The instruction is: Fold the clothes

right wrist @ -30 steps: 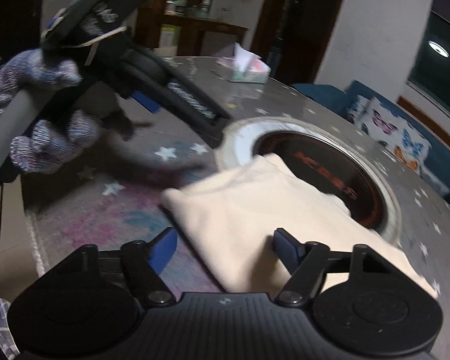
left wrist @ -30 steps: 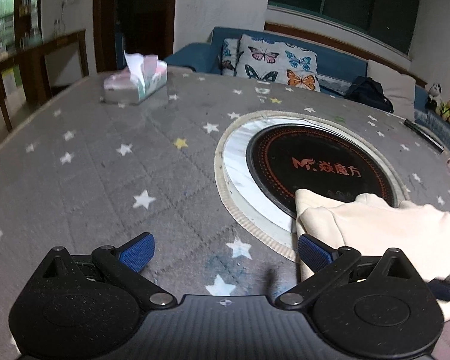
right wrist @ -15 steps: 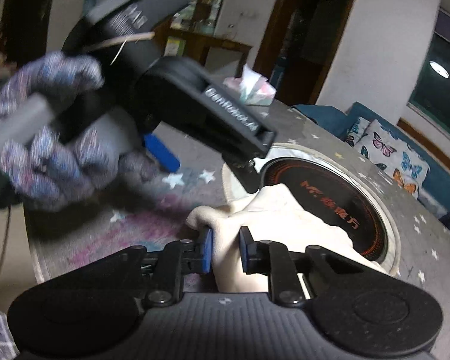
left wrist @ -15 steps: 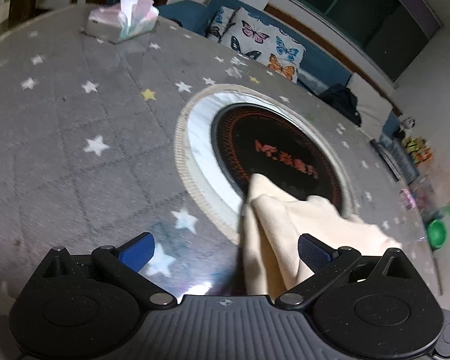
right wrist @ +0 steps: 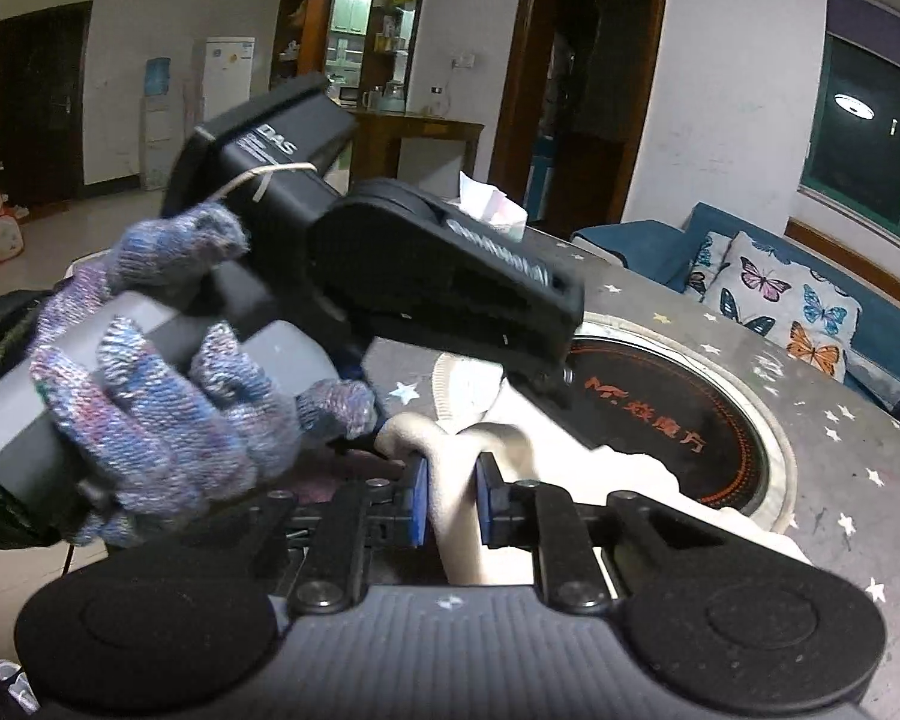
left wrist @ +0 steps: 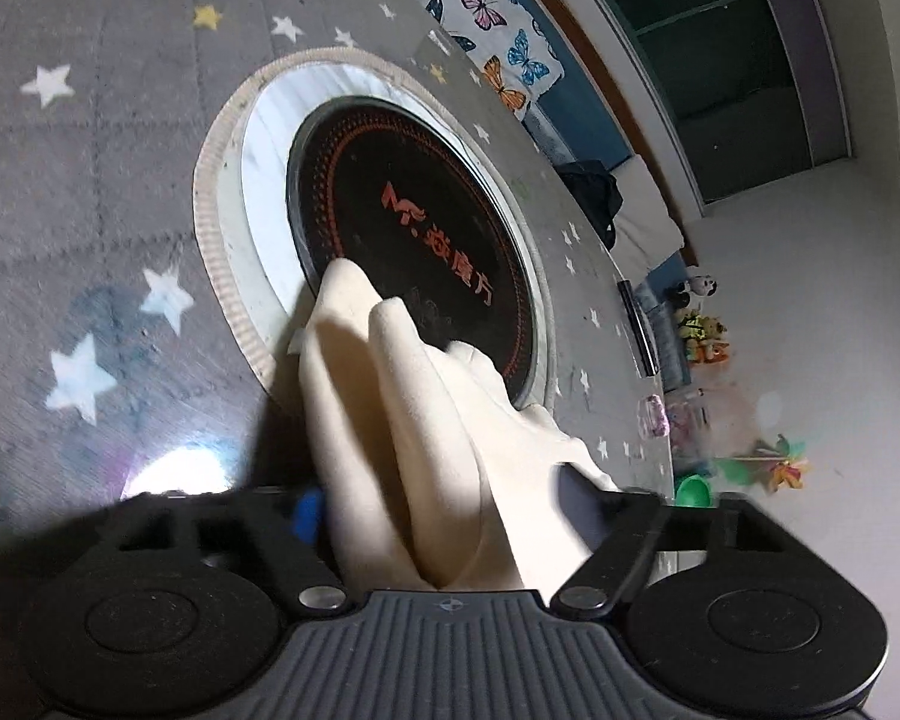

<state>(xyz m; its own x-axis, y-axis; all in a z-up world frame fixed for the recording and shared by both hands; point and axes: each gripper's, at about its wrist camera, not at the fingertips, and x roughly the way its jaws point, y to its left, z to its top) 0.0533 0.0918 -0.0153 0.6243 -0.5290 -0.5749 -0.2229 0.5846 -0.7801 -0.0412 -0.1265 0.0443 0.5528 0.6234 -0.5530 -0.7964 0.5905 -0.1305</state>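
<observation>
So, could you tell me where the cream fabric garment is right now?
The cream fabric garment is pinched in the right gripper, beside the left gripper, trailing onto the round black hotplate.

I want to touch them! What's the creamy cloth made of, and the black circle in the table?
The cream garment looks like soft, matte knit fabric, maybe fleece: it bunches in thick rounded folds. The black round cooktop looks like smooth glass or ceramic: flat, with printed red lettering and a faint sheen. Both are guesses from looks alone.

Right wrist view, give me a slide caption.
Right claw pinches a cream garment while the gloved left hand brings its claw alongside.
</observation>
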